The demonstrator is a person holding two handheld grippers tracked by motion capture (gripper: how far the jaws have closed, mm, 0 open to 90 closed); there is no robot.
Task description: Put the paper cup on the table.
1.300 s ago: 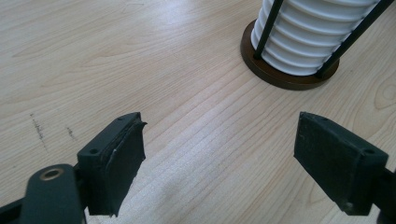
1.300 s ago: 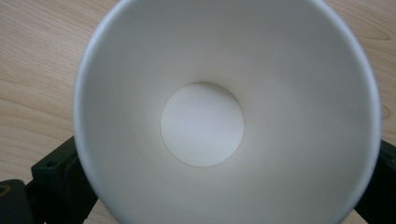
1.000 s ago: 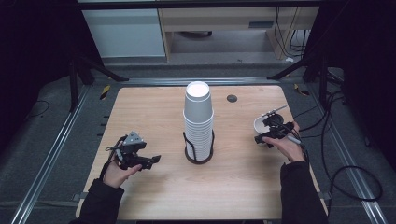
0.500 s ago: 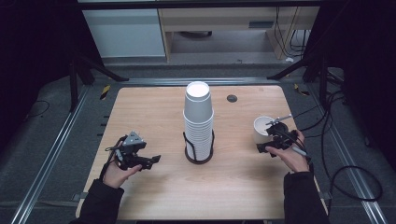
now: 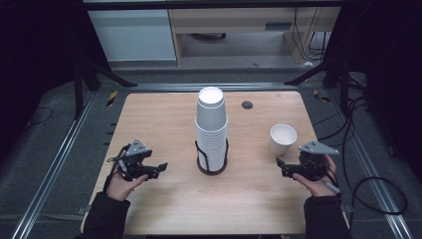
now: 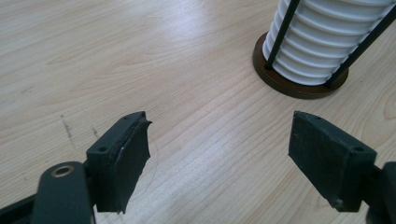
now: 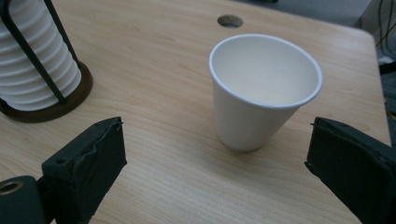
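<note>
Right gripper: jaws gaping wide, gripping nothing, facing the paper cup.
Paper cup: standing upright, mouth up, just beyond those jaws.
Left gripper: jaws spread, hovering over bare table.
Cup stack: sitting in its rack mid-table.

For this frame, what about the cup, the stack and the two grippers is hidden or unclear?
- Single paper cup: its bottom inside is washed out in the right gripper view and too small in the high view.
- Cup stack: the count is blurred in the high view; the top is cut off in both gripper views.
- Holder base: its far side is hidden behind the stack.
- Left gripper and right gripper: their bodies are cut off by the bottom edge.
</note>
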